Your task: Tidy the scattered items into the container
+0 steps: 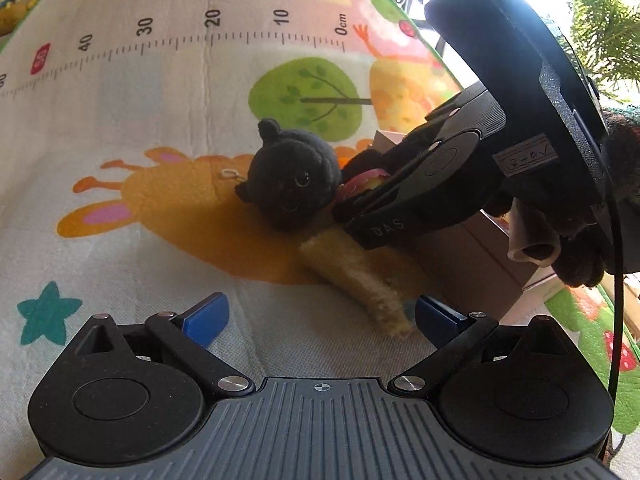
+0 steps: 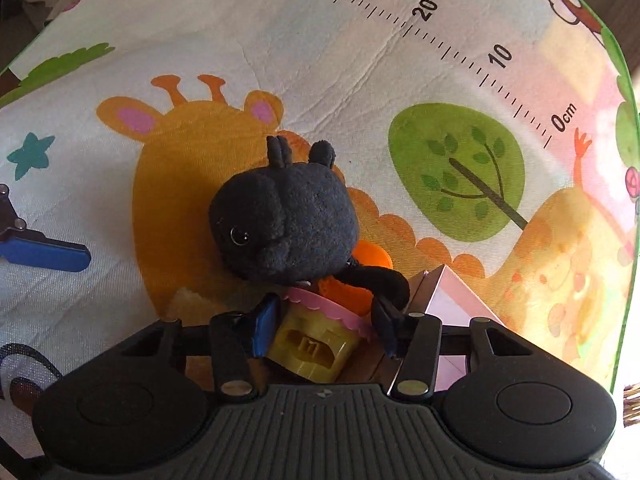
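Note:
A black plush cat [image 1: 290,184] lies on the printed play mat, also seen in the right wrist view [image 2: 286,222]. Its body is a yellow cup with a pink rim [image 2: 316,336]. My right gripper [image 2: 326,326] is shut on that cup base; it shows in the left wrist view [image 1: 360,208] as the black tool beside the cat's head. A tan plush piece [image 1: 356,280] lies in front of my left gripper [image 1: 320,316], which is open and empty just above the mat. A pink-edged cardboard box [image 2: 452,300] stands to the right of the cat.
The mat [image 1: 160,120] carries a printed ruler, a giraffe and a tree. The brown side of the box [image 1: 472,264] rises at the right in the left wrist view. A green plant [image 1: 604,28] stands beyond the mat's edge.

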